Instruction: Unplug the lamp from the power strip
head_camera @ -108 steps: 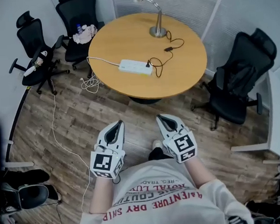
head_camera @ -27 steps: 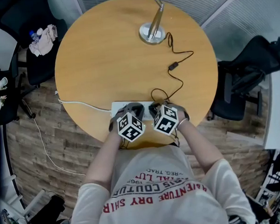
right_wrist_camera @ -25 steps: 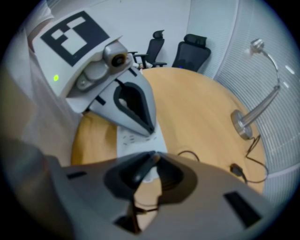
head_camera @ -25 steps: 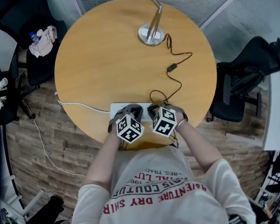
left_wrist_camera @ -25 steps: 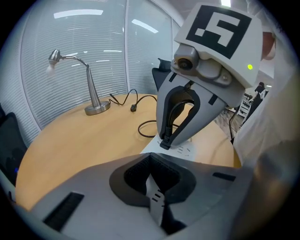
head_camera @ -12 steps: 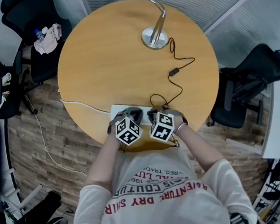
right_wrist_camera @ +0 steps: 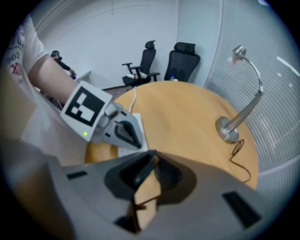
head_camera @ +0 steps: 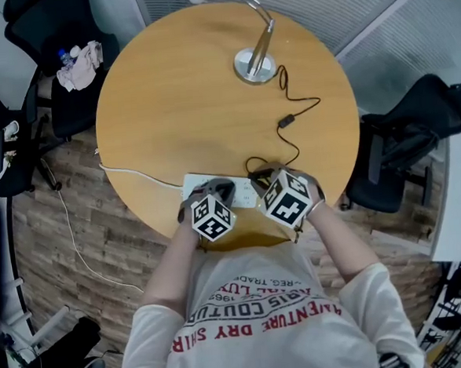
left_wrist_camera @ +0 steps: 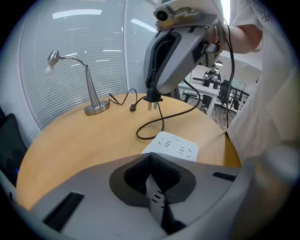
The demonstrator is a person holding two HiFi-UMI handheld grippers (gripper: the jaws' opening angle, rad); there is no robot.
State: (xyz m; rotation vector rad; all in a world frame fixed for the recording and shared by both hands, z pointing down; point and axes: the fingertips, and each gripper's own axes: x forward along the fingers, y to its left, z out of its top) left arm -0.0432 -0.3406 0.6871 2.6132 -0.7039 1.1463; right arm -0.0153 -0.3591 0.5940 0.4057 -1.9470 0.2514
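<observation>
The right gripper (right_wrist_camera: 152, 161), its jaws just tightened and pinching the plug (left_wrist_camera: 152, 99) of the lamp (left_wrist_camera: 92, 102), is holding it clear above the power strip (left_wrist_camera: 173, 145), which the left gripper (left_wrist_camera: 151, 161) is clamping against the table (head_camera: 178, 112), so the unplugging is looking done

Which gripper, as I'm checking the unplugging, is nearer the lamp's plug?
Right. The right gripper, jaws just tightened, holds the plug; the left gripper clamps the power strip below it.
</observation>
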